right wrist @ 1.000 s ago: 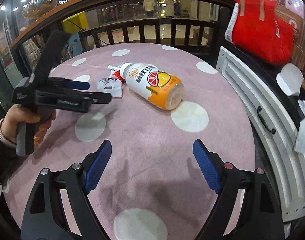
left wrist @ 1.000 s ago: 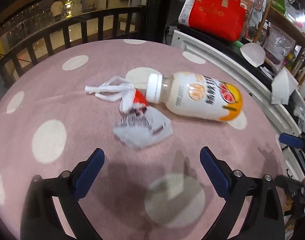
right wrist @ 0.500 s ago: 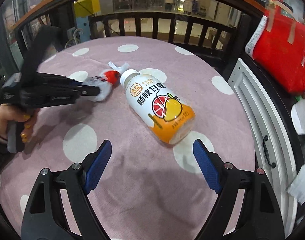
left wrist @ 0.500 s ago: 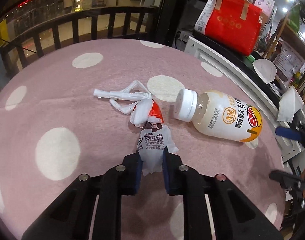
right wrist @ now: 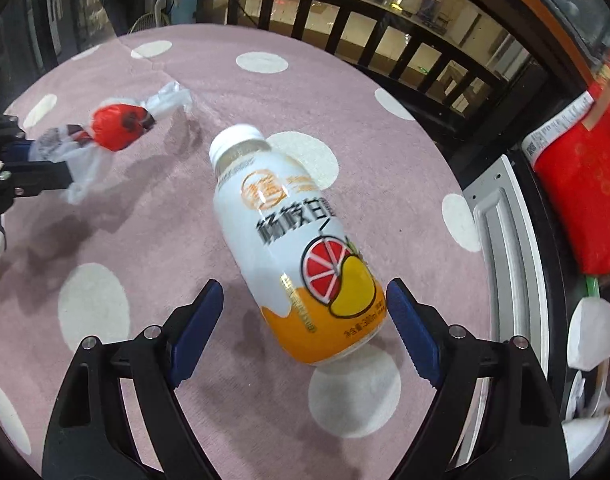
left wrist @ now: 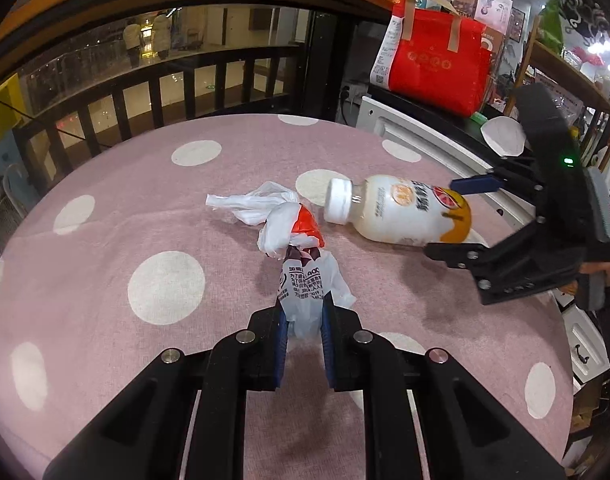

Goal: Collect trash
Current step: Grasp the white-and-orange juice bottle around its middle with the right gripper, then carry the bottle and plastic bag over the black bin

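The round worktop (left wrist: 85,240) has a pink cloth with white dots. On it the drink bottle (right wrist: 293,248) lies on its side; it is the landmark here. The right hand-held gripper (right wrist: 301,320) stands wide, its blue pads on both sides of the bottle's orange bottom end, without touching it. Beside the bottle's white cap lies the crumpled plastic bag (left wrist: 293,248), white with a red part. The left hand-held gripper (left wrist: 303,336) is closed tight on the end of this bag that is farther from the bottle.
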`<state>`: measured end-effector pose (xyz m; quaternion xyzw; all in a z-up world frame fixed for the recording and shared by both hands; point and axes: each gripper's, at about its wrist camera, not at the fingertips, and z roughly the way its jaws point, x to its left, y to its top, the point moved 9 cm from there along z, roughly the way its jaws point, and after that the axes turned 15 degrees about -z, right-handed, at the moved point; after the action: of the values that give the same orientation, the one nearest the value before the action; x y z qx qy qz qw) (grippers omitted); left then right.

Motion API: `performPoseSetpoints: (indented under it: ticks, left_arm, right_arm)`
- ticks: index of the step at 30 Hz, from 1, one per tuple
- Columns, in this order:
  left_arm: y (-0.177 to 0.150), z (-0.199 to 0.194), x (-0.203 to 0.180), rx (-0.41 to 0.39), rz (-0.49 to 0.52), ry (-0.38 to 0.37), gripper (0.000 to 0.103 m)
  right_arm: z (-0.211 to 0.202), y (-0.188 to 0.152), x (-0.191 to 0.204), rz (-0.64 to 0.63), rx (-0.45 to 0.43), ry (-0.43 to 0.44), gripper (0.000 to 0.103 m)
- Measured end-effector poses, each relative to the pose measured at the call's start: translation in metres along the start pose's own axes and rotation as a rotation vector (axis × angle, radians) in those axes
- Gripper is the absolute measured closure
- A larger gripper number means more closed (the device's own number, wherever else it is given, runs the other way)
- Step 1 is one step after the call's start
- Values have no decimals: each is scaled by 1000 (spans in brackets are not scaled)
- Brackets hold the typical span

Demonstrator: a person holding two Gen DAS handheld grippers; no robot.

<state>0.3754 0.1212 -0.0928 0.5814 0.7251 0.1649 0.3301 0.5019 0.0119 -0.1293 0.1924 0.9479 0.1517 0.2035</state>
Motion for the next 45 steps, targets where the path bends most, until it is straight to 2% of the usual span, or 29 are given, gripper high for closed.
performPoseSetpoints:
  ticks: [4,11,15,20,27,32,45]
  left_arm:
    - [-1,1,1,3,-4,-9,89]
    - [-1,-2,5,-3,-10,-22,89]
    - [-1,-3,8,-7,-17,-28,89]
    - [-4,-4,11,-8,-28,-34,89]
    - [-12,-13,10,-11,-56,-52,89]
    - [-23,-32,0,-30,-56,-71,89]
    - [-73,-78,-49,-52,-25,-142,89]
  right_arm:
    - [15,4,-3,-19,39,16,20]
    - [34,26,-8,-58,57,29,20]
    - [39,31,-7,-37,59,60,36]
    - [34,24,-4,16,29,45,38]
    - [-5,6,7,150,-79,25,41]
    - [-29,-12,18,210,-119,8,41]
    - [-124,-86,65,363,-271,-6,41]
